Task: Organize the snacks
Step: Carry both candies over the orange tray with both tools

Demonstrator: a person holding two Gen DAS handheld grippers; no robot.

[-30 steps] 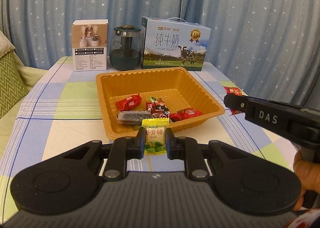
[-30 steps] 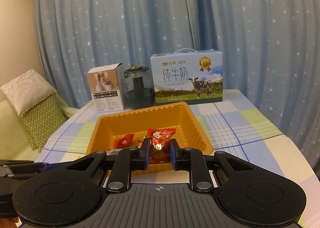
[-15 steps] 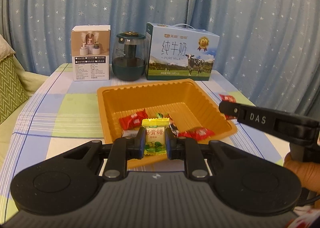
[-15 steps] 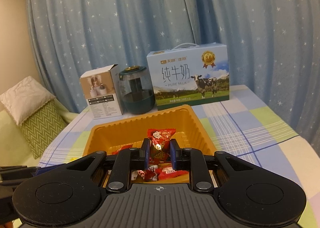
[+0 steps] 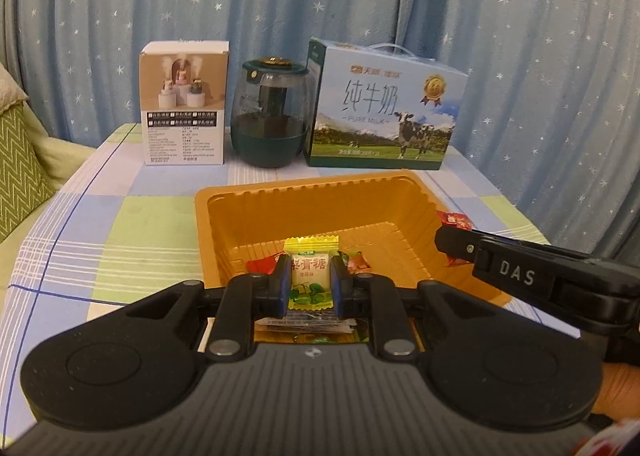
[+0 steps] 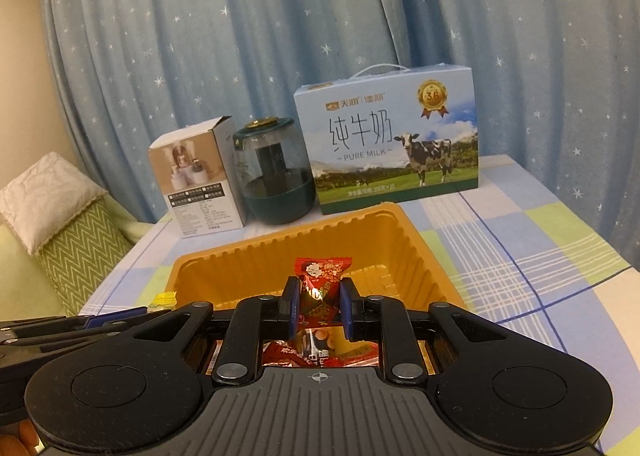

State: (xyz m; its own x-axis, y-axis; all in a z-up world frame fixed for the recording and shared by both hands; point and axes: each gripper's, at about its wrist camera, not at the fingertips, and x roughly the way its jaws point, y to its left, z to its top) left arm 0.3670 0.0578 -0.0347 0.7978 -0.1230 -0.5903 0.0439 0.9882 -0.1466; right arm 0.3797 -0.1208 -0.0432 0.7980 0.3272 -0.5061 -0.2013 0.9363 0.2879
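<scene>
Two candies are being held up over the orange tray (image 5: pixel 224 216), one in each gripper. On the left, the left gripper (image 5: pixel 310 286) is squeezing a yellow candy (image 5: pixel 310 274) with a white middle and green leaves at the bottom. On the right, the right gripper (image 6: pixel 319 306) is pinching a shiny red candy (image 6: pixel 322 284) with crinkly ends. More red candies (image 6: pixel 320 356) are lying in the tray under them. Behind the tray, a blue milk box (image 5: pixel 384 112) is standing on the checked tablecloth (image 5: pixel 120 224).

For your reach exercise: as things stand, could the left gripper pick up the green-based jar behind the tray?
Probably not: the left gripper is shut on a yellow candy, and the orange tray lies between it and the jar.
</scene>
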